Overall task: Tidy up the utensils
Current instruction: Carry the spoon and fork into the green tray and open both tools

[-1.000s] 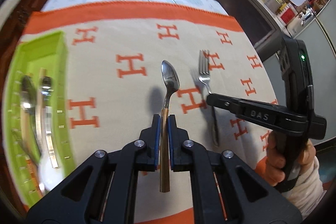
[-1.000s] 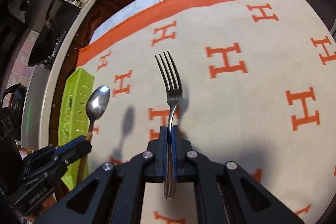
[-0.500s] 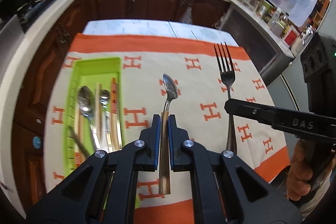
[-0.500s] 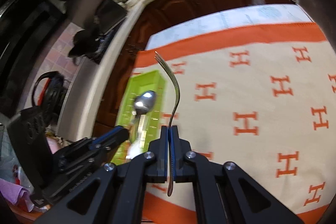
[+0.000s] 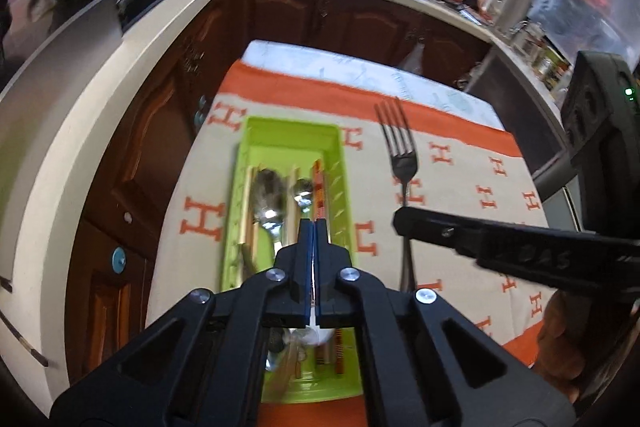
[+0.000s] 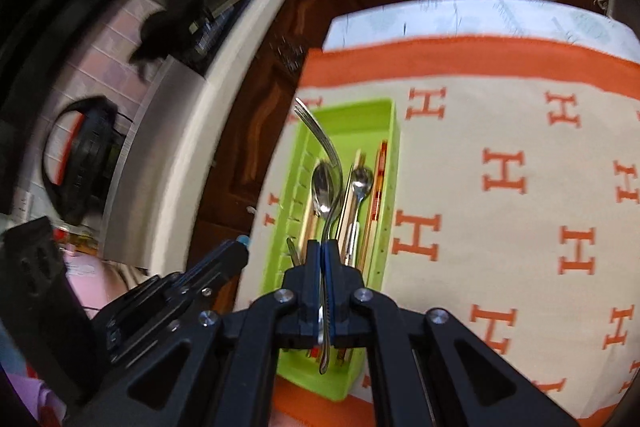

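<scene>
Above: right claw (image 6: 322, 247) clamped on fork (image 6: 320, 135), held over green tray (image 6: 390, 131) near left edge of counter (image 6: 500, 27); left claw (image 5: 313, 227) pressed together, empty, above tray with spoons (image 6: 324, 183) inside, on orange-bordered cloth (image 6: 520, 147).

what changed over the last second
Both tools swung left, from the H-patterned cloth towards the green tray. The right tool carried the fork along, lifted off the cloth. The left tool now has its jaws together and the spoon it held no longer shows; where it landed is unclear. Unchanged: the right tool's grip on the fork, the tray's place.
</scene>
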`<state>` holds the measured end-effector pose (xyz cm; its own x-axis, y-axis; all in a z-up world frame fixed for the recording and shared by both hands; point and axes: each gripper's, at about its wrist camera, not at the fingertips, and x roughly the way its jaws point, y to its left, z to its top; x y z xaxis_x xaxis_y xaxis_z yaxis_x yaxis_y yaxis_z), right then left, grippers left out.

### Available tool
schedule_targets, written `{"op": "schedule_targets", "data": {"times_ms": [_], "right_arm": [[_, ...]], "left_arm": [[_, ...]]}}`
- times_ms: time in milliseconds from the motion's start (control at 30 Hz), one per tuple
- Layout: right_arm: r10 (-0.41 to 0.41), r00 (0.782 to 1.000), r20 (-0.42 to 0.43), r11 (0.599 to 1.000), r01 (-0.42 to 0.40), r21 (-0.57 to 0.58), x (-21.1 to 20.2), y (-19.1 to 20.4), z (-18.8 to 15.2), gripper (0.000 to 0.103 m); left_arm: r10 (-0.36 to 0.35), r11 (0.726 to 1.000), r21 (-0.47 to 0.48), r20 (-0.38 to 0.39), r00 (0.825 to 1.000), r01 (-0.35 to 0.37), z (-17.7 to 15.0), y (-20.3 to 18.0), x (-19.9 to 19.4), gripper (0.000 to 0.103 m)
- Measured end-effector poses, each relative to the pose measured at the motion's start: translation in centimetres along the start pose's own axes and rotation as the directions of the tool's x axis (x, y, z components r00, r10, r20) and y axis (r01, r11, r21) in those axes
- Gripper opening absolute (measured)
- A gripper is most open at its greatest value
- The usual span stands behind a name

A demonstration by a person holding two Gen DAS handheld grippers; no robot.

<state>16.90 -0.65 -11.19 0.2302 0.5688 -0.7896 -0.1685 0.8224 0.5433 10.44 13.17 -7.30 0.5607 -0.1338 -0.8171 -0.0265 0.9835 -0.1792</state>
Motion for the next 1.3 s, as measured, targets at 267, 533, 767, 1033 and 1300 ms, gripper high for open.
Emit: {"op": "schedule_targets", "data": {"times_ms": [267,533,767,1033,1300], "right_arm": [[-0.083,0.992,-0.091,0.996,0.085,0.013,5.9,0.1,-0.2,0.002],[-0.094,0.984,-0.152,0.995,0.096,0.011,7.6,0.1,-0.4,0.006],[0.007,0.974,-0.227,1.000,-0.013,-0.022,7.5,1.6,-2.1,0.006],[0.127,0.941,-0.315,0.991,-0.132,0.004,7.9,2.8,-4.7,0.007],[0.178,0.897,-0.406,0.982,-0.186,0.020,10.0,5.1,-7.2,0.015]], "left_arm": [[-0.017,0.996,-0.094,-0.076,0.997,0.009,-1.3,3.9,5.7,0.000],[-0.023,0.996,-0.087,-0.090,0.996,0.015,-1.8,4.5,6.5,0.000],[0.011,0.997,-0.069,-0.103,0.995,-0.018,-2.3,4.6,5.1,0.002],[0.114,0.988,-0.094,-0.084,0.990,-0.122,-3.7,5.9,2.4,0.010],[0.139,0.979,-0.145,-0.054,0.989,-0.146,-4.3,7.6,0.5,0.010]]}}
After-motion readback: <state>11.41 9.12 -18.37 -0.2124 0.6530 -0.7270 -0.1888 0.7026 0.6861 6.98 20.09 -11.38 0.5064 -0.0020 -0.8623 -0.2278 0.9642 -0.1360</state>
